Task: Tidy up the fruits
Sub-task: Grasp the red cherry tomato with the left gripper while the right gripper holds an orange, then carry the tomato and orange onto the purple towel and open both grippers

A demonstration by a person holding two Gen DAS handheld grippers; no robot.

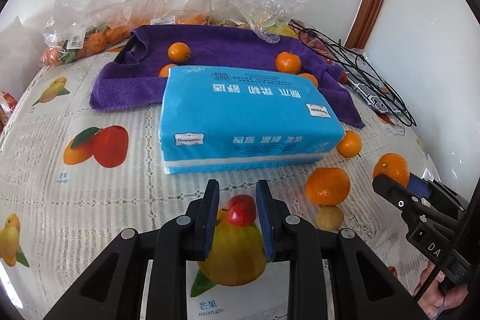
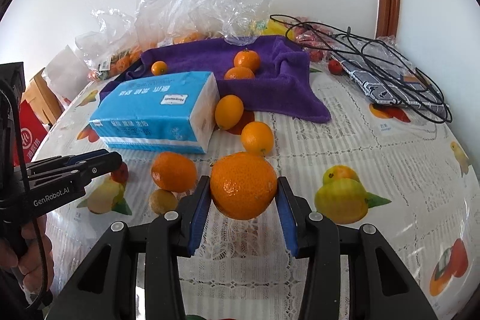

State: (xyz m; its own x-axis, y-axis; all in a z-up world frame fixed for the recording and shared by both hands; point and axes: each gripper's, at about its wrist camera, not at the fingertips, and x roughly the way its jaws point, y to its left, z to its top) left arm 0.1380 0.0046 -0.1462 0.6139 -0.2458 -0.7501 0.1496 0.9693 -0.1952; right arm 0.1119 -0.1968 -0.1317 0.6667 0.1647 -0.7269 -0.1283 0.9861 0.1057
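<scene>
Orange tangerine [image 2: 243, 185] clamped crosswise in right gripper [image 2: 243, 197] jaws; left gripper [image 1: 237, 200] jaws together

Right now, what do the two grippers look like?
Both the left gripper and right gripper are black plastic with blue pads and silver rivets. The left one reads GenRobot.AI in white; black cables run along it.

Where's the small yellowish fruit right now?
The small yellowish round fruit sits on the tablecloth directly in front of a loose orange mandarin, lower left in the right wrist view.
</scene>
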